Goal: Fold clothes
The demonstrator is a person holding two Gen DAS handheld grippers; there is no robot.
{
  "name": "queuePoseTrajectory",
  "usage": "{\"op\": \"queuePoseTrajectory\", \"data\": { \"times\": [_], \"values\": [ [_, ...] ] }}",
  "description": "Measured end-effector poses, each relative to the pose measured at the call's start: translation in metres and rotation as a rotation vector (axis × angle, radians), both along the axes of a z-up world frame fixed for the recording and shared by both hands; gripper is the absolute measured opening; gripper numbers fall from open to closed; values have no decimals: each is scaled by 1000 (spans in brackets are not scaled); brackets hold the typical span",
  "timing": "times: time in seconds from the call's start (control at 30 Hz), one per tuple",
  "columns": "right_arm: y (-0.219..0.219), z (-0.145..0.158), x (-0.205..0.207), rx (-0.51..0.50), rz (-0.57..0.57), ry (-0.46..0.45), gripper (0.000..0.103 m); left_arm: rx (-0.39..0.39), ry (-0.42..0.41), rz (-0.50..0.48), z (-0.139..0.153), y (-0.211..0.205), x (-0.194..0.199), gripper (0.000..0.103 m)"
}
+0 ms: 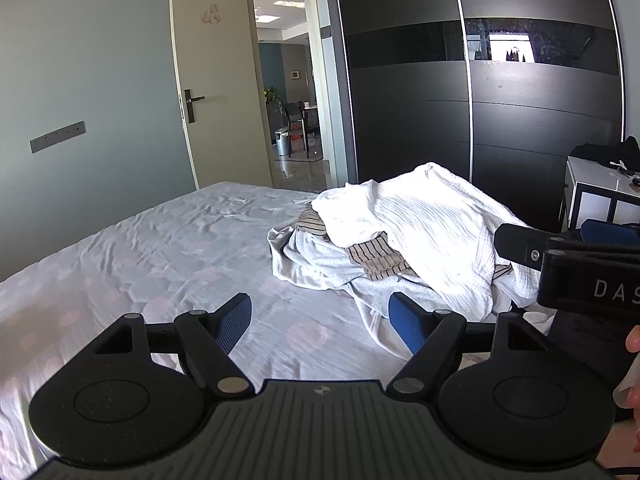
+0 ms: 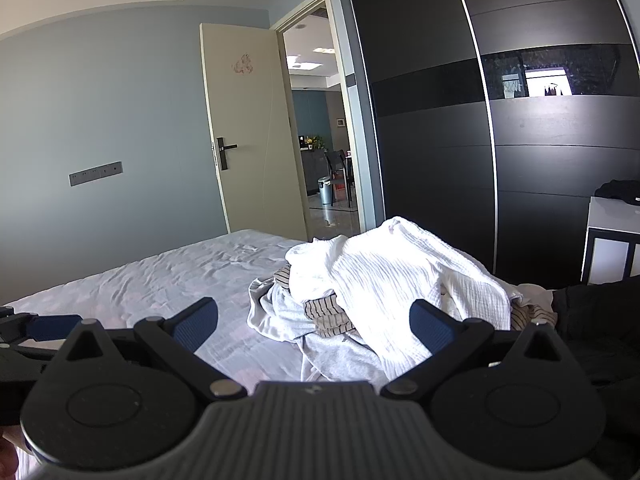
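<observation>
A pile of unfolded clothes [image 1: 404, 240] lies on the bed [image 1: 140, 256], to the right. On top is a white textured garment [image 1: 432, 220]; under it a striped piece [image 1: 376, 258] and a pale grey garment [image 1: 316, 256]. The pile also shows in the right wrist view [image 2: 384, 284]. My left gripper [image 1: 320, 320] is open and empty, held over the sheet just short of the pile. My right gripper [image 2: 314, 326] is open and empty, in front of the pile. The right gripper's side shows at the right edge of the left wrist view [image 1: 568, 256].
A dark sliding wardrobe [image 1: 480, 80] stands behind the bed. A white side table [image 1: 600, 192] with dark items is at the right. An open door [image 1: 216, 80] leads to another room. The bed's left part [image 2: 160, 276] is wrinkled bare sheet.
</observation>
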State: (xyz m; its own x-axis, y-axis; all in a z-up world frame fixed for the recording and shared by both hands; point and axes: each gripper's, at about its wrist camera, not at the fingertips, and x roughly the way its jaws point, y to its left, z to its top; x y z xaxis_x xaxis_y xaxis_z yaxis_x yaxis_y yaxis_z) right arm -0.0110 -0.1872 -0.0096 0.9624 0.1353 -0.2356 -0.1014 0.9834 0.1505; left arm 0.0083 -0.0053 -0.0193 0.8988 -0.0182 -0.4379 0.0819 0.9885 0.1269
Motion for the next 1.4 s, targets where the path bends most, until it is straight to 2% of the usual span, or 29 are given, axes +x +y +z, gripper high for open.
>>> {"op": "queuePoseTrajectory", "data": {
  "times": [0.53,0.8,0.97,1.13,1.23,1.33,1.4],
  "values": [
    [-1,-2,3,-5,8,23,103,-8,50,-20,-9,-1,7,89],
    [1,-9,30,-111,65,58,103,6,114,-61,-13,3,23,89],
    [-17,-23,78,-165,99,118,102,29,115,-62,-14,10,41,90],
    [-41,-44,144,-215,51,207,102,53,157,-41,-18,23,70,90],
    [-55,-61,183,-217,15,273,101,25,191,-27,-22,36,89,90],
    [-65,-75,217,-228,-19,313,91,8,224,-28,-29,47,105,89],
    [-69,-82,238,-237,-34,331,89,2,247,-17,-35,54,115,89]
  ]
}}
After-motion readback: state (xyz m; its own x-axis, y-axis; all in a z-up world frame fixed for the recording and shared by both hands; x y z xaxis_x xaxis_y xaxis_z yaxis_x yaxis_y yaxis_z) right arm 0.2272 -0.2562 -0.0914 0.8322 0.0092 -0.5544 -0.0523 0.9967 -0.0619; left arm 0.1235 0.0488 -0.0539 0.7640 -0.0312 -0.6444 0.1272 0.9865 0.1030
